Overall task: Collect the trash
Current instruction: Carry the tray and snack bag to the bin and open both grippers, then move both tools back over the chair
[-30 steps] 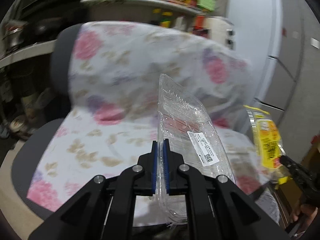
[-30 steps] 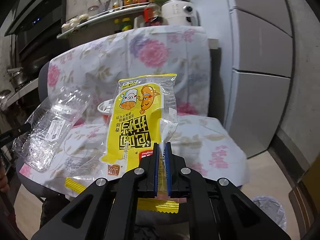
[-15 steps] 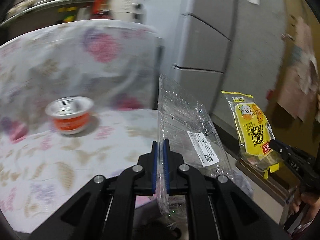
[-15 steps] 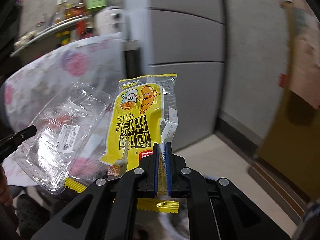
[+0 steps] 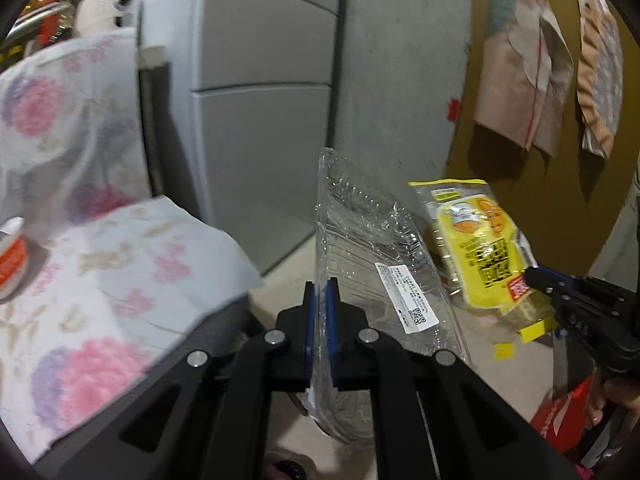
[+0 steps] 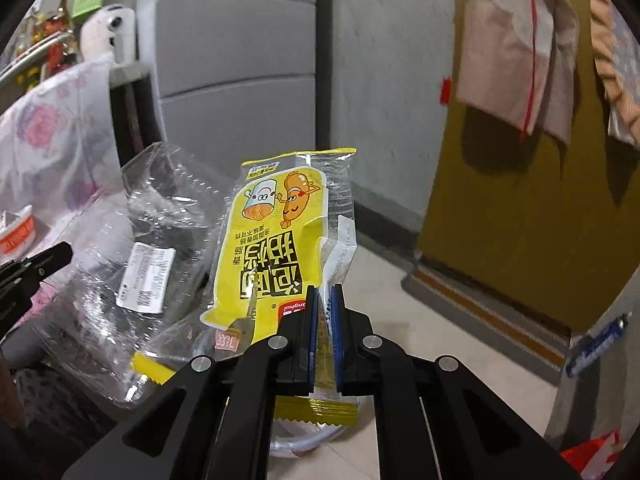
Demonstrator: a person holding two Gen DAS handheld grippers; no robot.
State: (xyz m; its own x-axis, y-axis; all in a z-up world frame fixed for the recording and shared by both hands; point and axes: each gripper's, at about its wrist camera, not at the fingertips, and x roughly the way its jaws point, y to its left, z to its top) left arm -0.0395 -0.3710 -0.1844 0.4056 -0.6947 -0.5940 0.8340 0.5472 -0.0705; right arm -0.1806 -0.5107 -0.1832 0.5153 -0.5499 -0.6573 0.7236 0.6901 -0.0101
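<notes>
My left gripper point(image 5: 321, 284) is shut on the edge of a clear plastic clamshell tray point(image 5: 360, 240) with a white label, held upright in the air. The same clear tray point(image 6: 132, 248) shows at the left of the right wrist view, with the left gripper's tip point(image 6: 44, 258) beside it. My right gripper point(image 6: 324, 292) is shut on a yellow snack wrapper point(image 6: 280, 240) with cartoon figures. In the left wrist view that wrapper point(image 5: 480, 248) hangs at the right, pinched by the right gripper point(image 5: 538, 278). Both items hang over a beige floor.
A chair with a flowered cover point(image 5: 120, 264) stands at the left, an orange-and-white cup point(image 5: 10, 260) on its seat. A grey fridge point(image 5: 260, 80) and a concrete wall lie ahead. A brown door point(image 6: 520, 200) with hanging cloths stands right. A red bag point(image 5: 568, 416) lies low right.
Both grippers have swung right, away from the flowered chair toward the fridge, wall and brown door, and sunk a little. Each still holds its item.
</notes>
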